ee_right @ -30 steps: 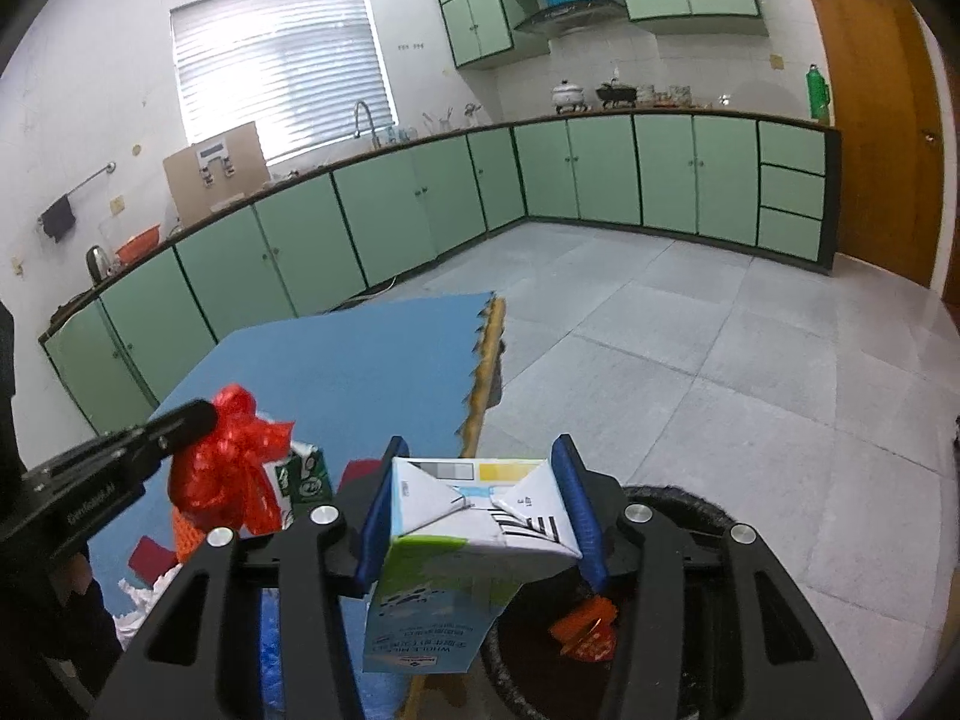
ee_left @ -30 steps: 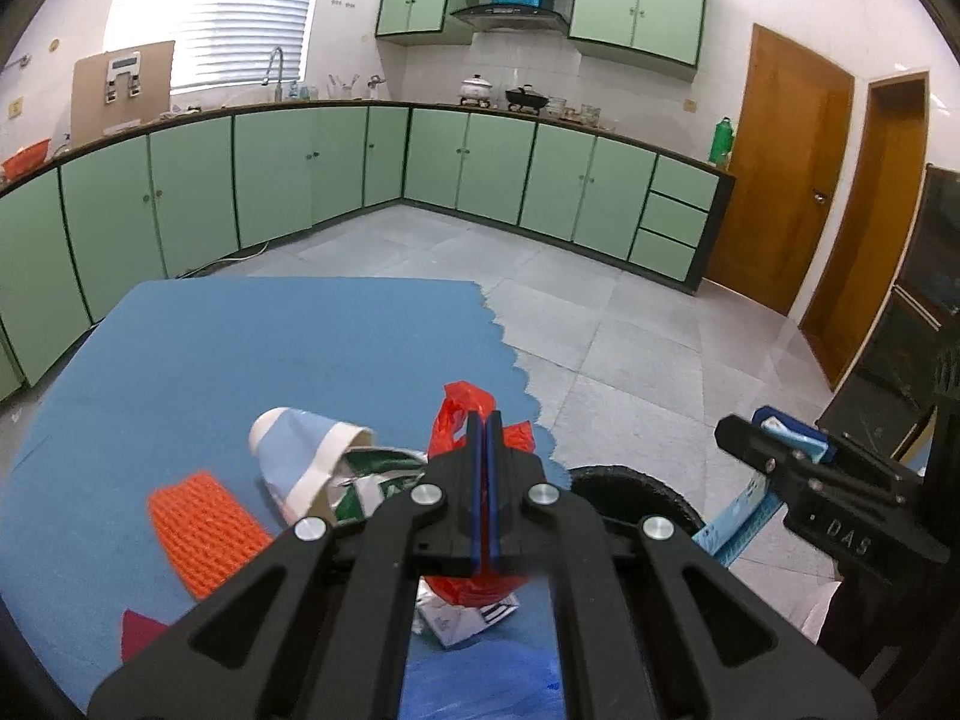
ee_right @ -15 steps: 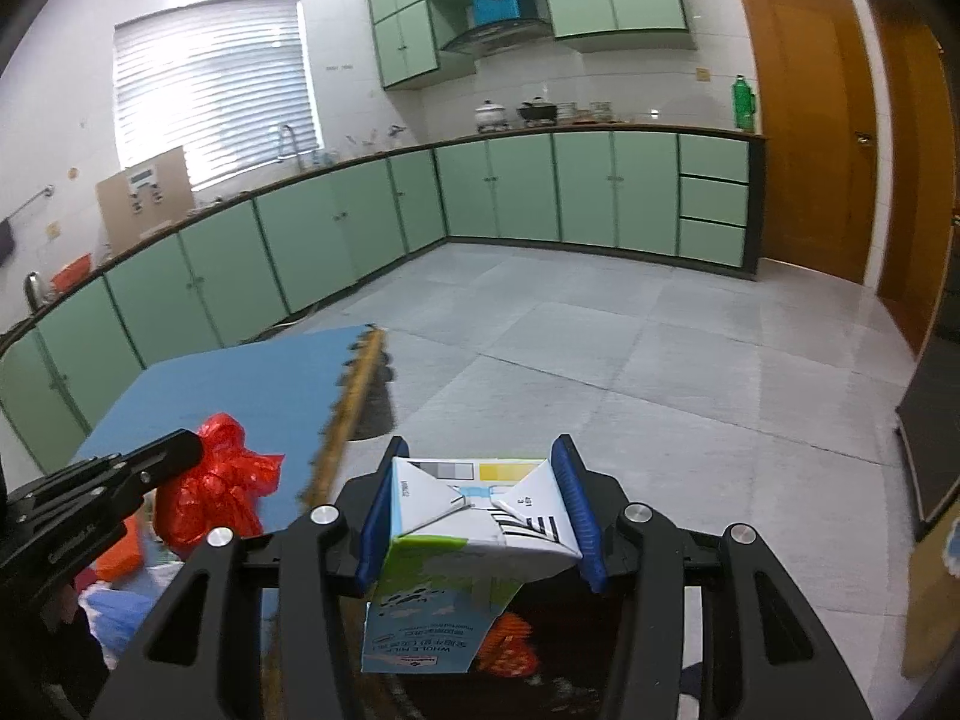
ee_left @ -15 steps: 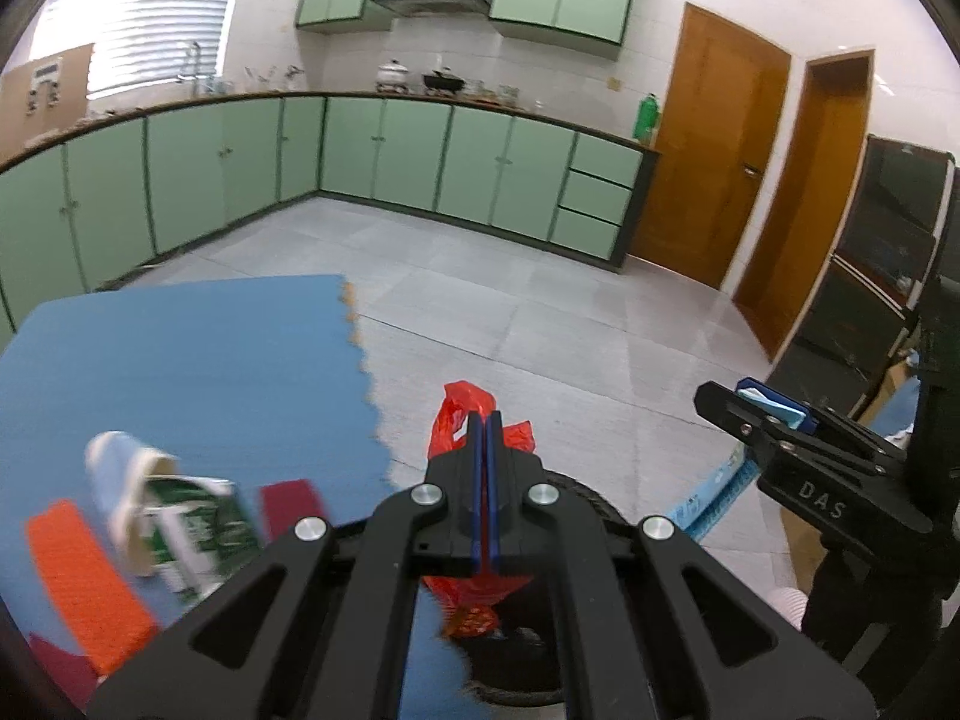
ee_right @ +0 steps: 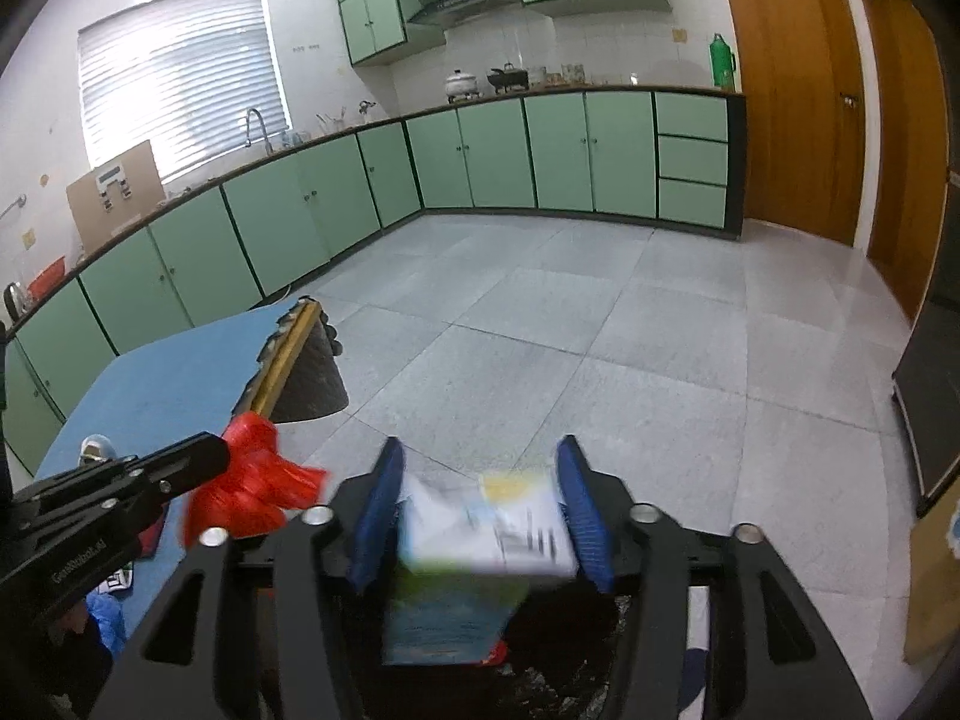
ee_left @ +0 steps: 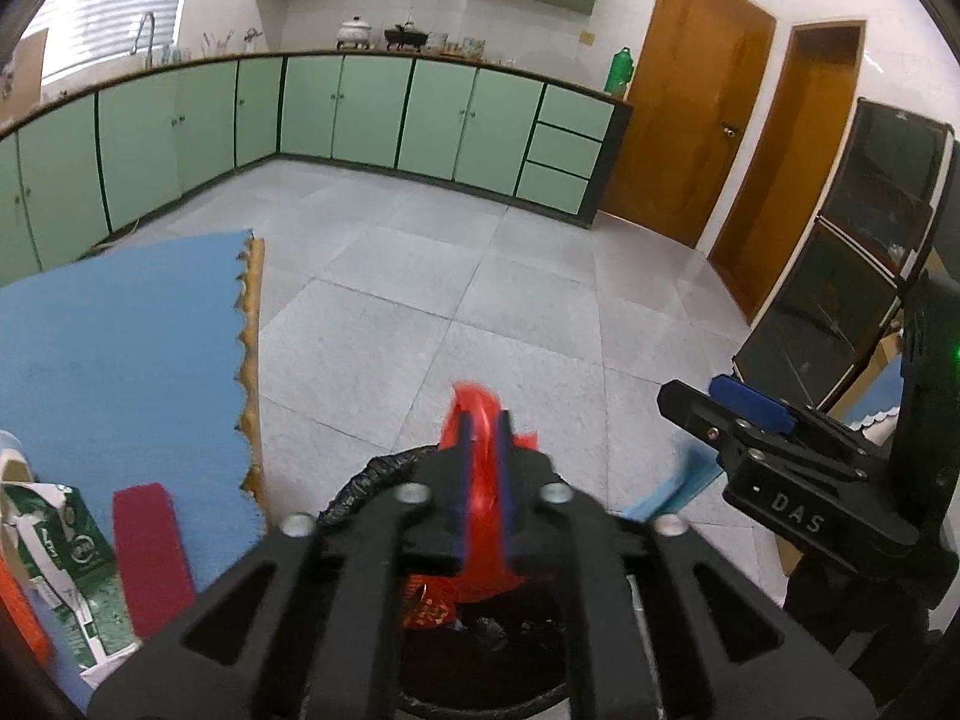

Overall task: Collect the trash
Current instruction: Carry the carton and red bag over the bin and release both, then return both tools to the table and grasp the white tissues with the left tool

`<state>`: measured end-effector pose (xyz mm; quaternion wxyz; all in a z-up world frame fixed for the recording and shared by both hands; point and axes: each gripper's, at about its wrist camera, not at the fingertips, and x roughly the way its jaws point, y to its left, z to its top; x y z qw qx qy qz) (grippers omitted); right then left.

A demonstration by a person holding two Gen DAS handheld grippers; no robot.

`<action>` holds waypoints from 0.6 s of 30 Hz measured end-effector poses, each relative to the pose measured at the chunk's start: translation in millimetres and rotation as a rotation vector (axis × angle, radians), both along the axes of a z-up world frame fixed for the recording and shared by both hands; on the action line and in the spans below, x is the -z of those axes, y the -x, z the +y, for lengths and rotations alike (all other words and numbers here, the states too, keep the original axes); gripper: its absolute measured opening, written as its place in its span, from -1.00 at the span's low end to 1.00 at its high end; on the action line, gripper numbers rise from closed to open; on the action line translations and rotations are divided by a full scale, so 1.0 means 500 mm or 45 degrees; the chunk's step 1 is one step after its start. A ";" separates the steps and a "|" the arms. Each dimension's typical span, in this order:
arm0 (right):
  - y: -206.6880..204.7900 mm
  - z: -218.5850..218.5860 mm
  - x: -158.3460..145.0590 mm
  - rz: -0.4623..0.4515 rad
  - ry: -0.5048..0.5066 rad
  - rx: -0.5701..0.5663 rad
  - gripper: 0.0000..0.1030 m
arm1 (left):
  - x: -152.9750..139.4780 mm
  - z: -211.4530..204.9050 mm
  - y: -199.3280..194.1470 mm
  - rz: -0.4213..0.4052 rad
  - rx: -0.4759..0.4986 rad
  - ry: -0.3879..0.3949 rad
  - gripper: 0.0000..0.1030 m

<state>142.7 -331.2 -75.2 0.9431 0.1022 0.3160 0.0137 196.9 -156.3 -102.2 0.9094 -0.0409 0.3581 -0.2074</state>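
Note:
My left gripper (ee_left: 480,420) is over the black-lined trash bin (ee_left: 372,480), its jaws parted a little with the red plastic bag (ee_left: 480,504) blurred between them. The bag also shows in the right wrist view (ee_right: 252,492) at the left gripper's tip (ee_right: 210,456). My right gripper (ee_right: 480,468) has opened wide; the milk carton (ee_right: 480,540) is blurred and loose between the blue pads (ee_right: 378,510), over the bin (ee_right: 570,660). The right gripper shows in the left wrist view (ee_left: 714,402).
A blue mat (ee_left: 120,348) on the table at left holds a green-and-white carton (ee_left: 66,552), a dark red strip (ee_left: 150,552) and an orange piece (ee_left: 18,612). Grey tiled floor (ee_left: 480,276) lies ahead, green cabinets behind, dark shelving (ee_left: 852,252) at right.
Both grippers moved right, from the mat to over the bin. The left jaws parted slightly on the red bag. The right jaws opened and the carton slips down.

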 end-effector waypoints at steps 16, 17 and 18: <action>0.072 0.051 -0.090 -0.115 -0.023 0.084 0.88 | -0.086 0.143 0.076 -0.101 -0.222 -0.053 0.47; 0.078 0.062 -0.095 -0.124 -0.024 0.074 0.88 | -0.094 0.158 0.085 -0.105 -0.240 -0.059 0.47; 0.087 0.079 -0.101 -0.138 -0.026 0.053 0.88 | -0.101 0.173 0.095 -0.110 -0.258 -0.062 0.48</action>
